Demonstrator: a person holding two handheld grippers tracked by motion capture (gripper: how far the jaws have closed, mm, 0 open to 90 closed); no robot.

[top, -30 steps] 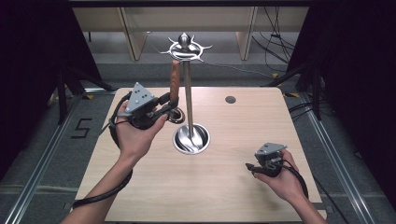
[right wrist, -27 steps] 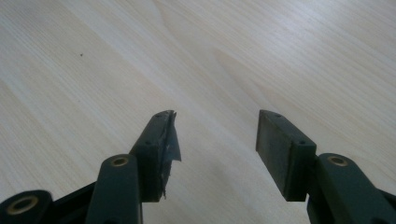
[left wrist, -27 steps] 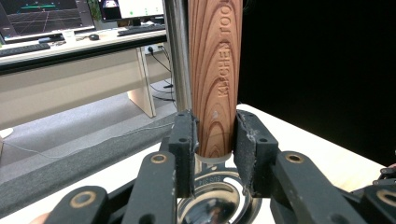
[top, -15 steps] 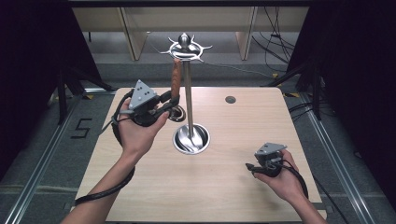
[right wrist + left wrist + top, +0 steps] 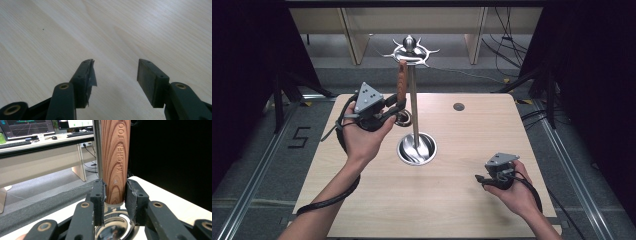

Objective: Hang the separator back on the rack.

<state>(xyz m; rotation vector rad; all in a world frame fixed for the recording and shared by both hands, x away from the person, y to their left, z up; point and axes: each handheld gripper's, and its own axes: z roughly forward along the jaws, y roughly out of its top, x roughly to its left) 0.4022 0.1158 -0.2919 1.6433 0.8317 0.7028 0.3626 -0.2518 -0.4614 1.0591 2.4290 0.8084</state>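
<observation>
The wooden-handled kitchen utensil (image 5: 401,82) is held upright at the left of the tabletop (image 5: 362,200), just beside the pole of the steel utensil stand (image 5: 414,107), its upper end close under the hooked crown (image 5: 410,50). The left tool (image 5: 396,106) is seen clamped on the lower end of the handle (image 5: 115,160), where wood meets a steel ferrule; a shiny metal head of unclear shape is glimpsed just below the jaws. The handle is judged stiff and fairly light, its varnished wood somewhat slippery, so a grip low on the handle near the ferrule is judged soundest. Whether the top is already caught on a hook cannot be told.

At the middle, the stand's round dished base (image 5: 416,149) is seen as a shallow steel bowl; nothing is seen lying in it beyond reflections.

At the near right, the right tool (image 5: 115,73) is held low over bare tabletop with its jaws apart and nothing between them.
</observation>
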